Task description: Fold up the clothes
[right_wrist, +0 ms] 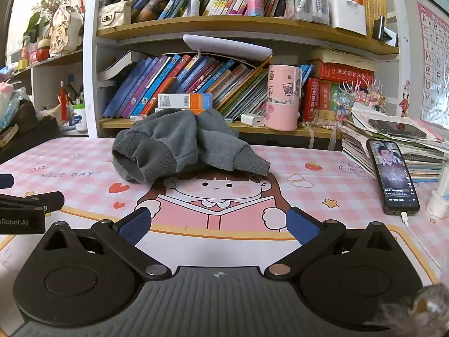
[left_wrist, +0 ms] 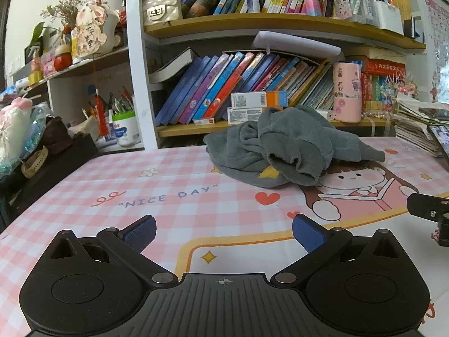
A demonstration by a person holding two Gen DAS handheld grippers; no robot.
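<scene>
A crumpled grey sweatshirt [left_wrist: 283, 146] is seen lying in a heap on the worktop [left_wrist: 168, 179], towards its far edge, just in front of a bookshelf [left_wrist: 252, 25] crammed with leaning books. The worktop is covered by a pink checked mat printed with "NICE DAY" and a cartoon girl reading; the garment rests partly over the top of the girl's head. One ribbed cuff [right_wrist: 157, 163] is turned towards the camera in the right wrist view.

The left hand-held gripper [left_wrist: 223, 234] is held low over the near part of the mat, its blue-padded fingers spread wide with nothing between them. The right hand-held gripper [right_wrist: 219, 223] is likewise spread wide and empty, above the cartoon's open book. Both are well apart from the sweatshirt.

A pink sticker-covered canister [right_wrist: 282, 97] stands on the lower shelf behind the garment. To the right, a lit phone [right_wrist: 393, 178] is propped against a stack of papers [right_wrist: 398, 146], with a cable plugged in.
</scene>
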